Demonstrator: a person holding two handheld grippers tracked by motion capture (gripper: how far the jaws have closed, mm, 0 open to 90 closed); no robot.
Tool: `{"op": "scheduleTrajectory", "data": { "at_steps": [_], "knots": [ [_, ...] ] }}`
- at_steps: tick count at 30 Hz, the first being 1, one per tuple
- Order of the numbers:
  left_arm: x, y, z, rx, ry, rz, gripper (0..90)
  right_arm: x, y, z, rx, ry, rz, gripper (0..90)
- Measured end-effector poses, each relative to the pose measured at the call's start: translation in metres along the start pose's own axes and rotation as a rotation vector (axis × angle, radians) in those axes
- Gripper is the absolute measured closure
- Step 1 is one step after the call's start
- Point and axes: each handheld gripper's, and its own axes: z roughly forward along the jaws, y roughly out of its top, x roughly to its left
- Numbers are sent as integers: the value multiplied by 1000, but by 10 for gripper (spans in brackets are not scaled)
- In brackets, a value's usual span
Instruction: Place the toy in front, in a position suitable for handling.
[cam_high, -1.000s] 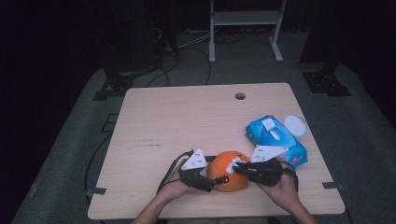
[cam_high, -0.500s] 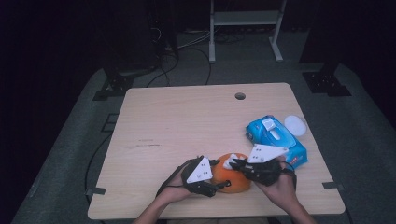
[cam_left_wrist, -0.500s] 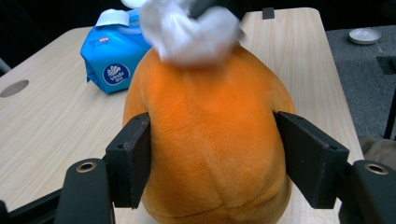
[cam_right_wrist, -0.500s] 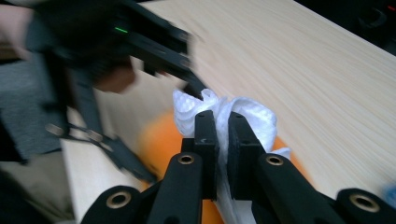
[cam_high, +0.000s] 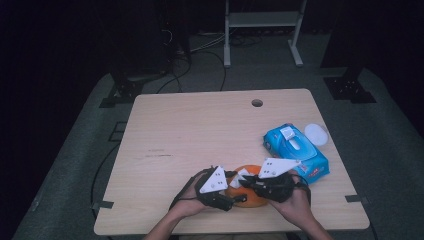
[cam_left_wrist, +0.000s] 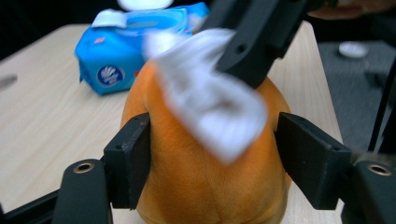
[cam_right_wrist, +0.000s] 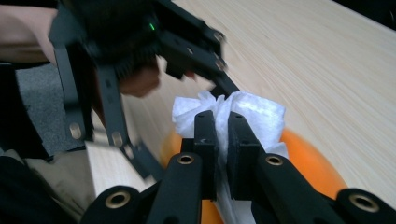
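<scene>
On the pale wooden counter (cam_high: 200, 130), close to its near edge at about six o'clock, sits a round, soft-looking orange object (cam_high: 250, 192), and both hands meet over it. The left gripper (cam_high: 227, 197) reaches in from nine o'clock; its jaws have just been closing with the orange object between them, and in the left gripper view the two black pads (cam_left_wrist: 128, 165) now sit against its flanks at nine and three o'clock, so it is grasped around its widest part (cam_left_wrist: 205, 177). The right gripper (cam_high: 246, 182) comes from three o'clock with its jaws clenched on a crumpled white wet wipe (cam_right_wrist: 243, 114), which bunches out above and below the pinched pads in the right gripper view and lies on the top of the orange object (cam_right_wrist: 303, 158). In the left gripper view the wipe (cam_left_wrist: 210, 102) is blurred and drapes across the upper front of the object. Beyond it, toward two o'clock on the counter, lies a blue plastic pack of wipes (cam_high: 295, 150) with its flap lid open, and just beside its far corner a small white round lid (cam_high: 316, 134).
</scene>
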Motion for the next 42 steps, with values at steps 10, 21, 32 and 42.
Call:
{"op": "scheduleTrajectory", "data": {
  "at_steps": [10, 21, 32, 42],
  "knots": [
    [10, -11, -2, 9, 7, -31, 324, -24, -15, -20, 20, -69, 47, 833],
    [10, -8, -3, 6, 9, -50, 239, -5, -10, 0, 50, -26, -12, 835],
    [17, -15, -5, -6, 0, -84, 290, -23, -21, -21, 44, -54, 37, 835],
    [13, -10, -3, 13, 17, -54, 295, -7, -14, -6, 75, -41, -23, 838]
  ]
}}
